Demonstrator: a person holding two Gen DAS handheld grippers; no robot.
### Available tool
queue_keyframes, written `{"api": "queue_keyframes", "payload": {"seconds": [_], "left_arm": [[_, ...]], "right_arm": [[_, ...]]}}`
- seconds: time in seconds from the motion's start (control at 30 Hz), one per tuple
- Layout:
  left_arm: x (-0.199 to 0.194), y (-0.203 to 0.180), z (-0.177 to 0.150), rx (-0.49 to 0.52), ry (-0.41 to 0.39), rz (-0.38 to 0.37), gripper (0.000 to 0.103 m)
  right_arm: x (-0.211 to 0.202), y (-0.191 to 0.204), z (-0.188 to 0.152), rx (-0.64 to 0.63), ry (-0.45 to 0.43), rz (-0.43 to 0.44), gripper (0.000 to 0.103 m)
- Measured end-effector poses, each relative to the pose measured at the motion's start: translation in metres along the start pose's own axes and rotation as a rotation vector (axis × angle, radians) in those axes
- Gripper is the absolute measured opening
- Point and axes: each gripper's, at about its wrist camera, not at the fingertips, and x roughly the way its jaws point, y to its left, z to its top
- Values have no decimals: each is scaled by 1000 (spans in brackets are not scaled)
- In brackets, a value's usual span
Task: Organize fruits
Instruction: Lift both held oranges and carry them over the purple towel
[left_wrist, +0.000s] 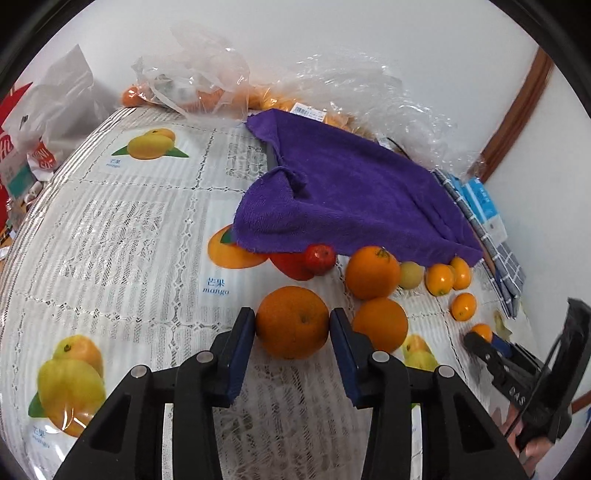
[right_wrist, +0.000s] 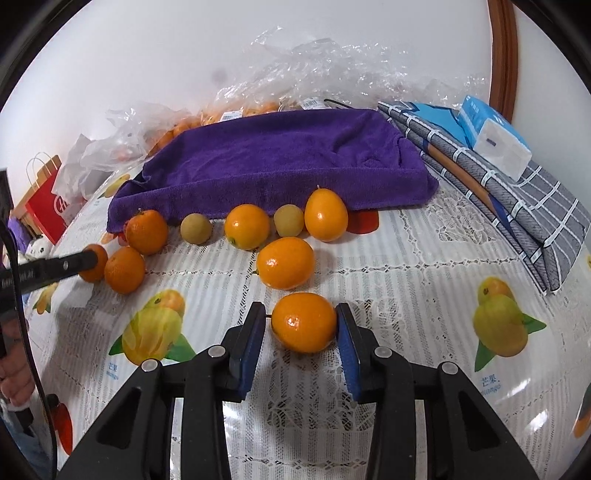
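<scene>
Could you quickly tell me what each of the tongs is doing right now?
Left tongs: closed on an orange.
Right tongs: closed on a kumquat.

Both grippers' fingers (left_wrist: 245, 328) (right_wrist: 256, 325) clamped, angled downward

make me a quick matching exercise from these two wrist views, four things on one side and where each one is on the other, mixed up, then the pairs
Things:
1. big orange
2. kumquat
3. purple towel
4. tissue pack

Places:
A. on the folded checked cloth, at the right
B. between the pads of the left gripper
C. draped over something behind the row of fruit
D. between the pads of the right gripper

Pairs: 1-B, 2-D, 3-C, 4-A
</scene>
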Motion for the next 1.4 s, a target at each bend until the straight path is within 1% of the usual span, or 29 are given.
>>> {"api": "queue_keyframes", "payload": {"seconds": [0.17, 0.3, 0.47, 0.63, 0.7, 0.83, 0.9, 1.0, 1.1, 1.13, 1.17, 1.23, 1.4], "left_arm": [[6, 7, 1, -38, 6, -29, 42], [9, 7, -2, -43, -38, -42, 41], [7, 3, -5, -22, -69, -34, 41], [-4, 2, -2, -23, -136, -50, 40], [-5, 2, -1, -19, -150, -40, 40], [-2, 1, -1, -11, -141, -13, 40], [4, 1, 0, -9, -105, -5, 40], [11, 4, -1, -39, -63, -23, 42], [13, -1, -4, -6, -72, 12, 41], [13, -5, -6, 18, -79, 36, 41], [12, -6, -6, 25, -81, 35, 40], [11, -7, -7, 25, -79, -5, 40], [3, -6, -6, 11, -106, -49, 40]], "right_arm": [[2, 1, 0, -4, 7, -2, 38], [2, 0, 0, -5, 3, 0, 38], [-2, -2, -2, 3, -16, 16, 38], [-11, -2, -3, 4, -61, 28, 38], [-14, -5, -3, 19, -74, 35, 38], [-16, -11, -3, 46, -79, 41, 38], [-13, -9, -3, 43, -68, 25, 38], [-14, -4, -3, 19, -74, 7, 38], [-15, -2, -4, 17, -73, -9, 38], [-15, -3, -4, 17, -72, -14, 38], [-15, -3, -4, 18, -71, -16, 38], [-16, -2, -4, 18, -74, -19, 38], [-18, -3, -4, 25, -82, -28, 38]]}}
